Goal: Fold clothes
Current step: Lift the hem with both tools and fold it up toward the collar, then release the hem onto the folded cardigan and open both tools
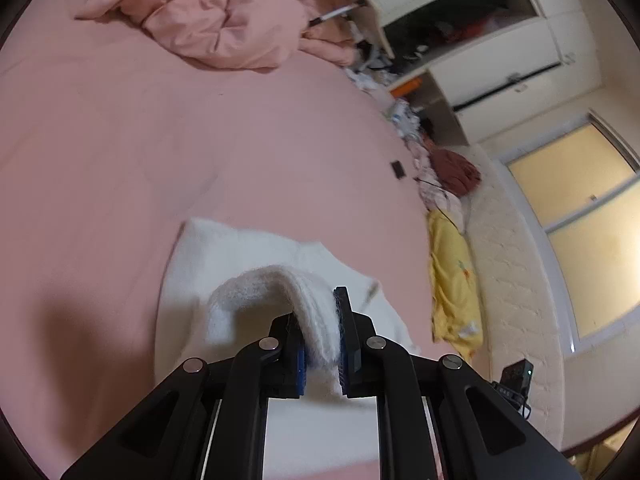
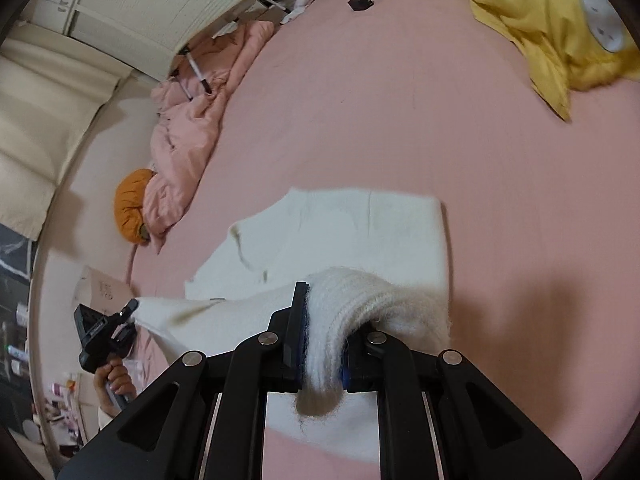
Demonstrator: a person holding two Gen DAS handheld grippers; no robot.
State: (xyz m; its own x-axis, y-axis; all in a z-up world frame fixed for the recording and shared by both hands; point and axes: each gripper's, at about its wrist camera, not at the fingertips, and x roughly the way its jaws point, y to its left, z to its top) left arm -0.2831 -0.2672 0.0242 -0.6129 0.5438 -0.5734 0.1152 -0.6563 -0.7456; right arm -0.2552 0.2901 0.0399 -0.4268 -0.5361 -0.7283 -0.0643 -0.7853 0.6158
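Note:
A white fuzzy garment [image 1: 240,256] lies partly flat on the pink bed sheet [image 1: 120,140]. My left gripper [image 1: 318,308] is shut on a thick raised fold of it, which arches up and leftward from the pads. In the right wrist view the same garment [image 2: 360,232] is spread on the sheet [image 2: 400,100], and my right gripper [image 2: 330,312] is shut on a bunched woolly edge that drapes over to the right. At that view's left edge a hand [image 2: 116,380] holds the left gripper [image 2: 128,310], with the lifted cloth stretched between the two grippers.
A crumpled pink duvet [image 1: 208,12] lies along the far side of the bed, with an orange cushion [image 2: 130,208] beside it. A yellow garment [image 2: 560,20] and a small black object [image 2: 360,2] lie on the sheet. Cluttered shelves, a wardrobe and a window [image 1: 580,220] stand beyond.

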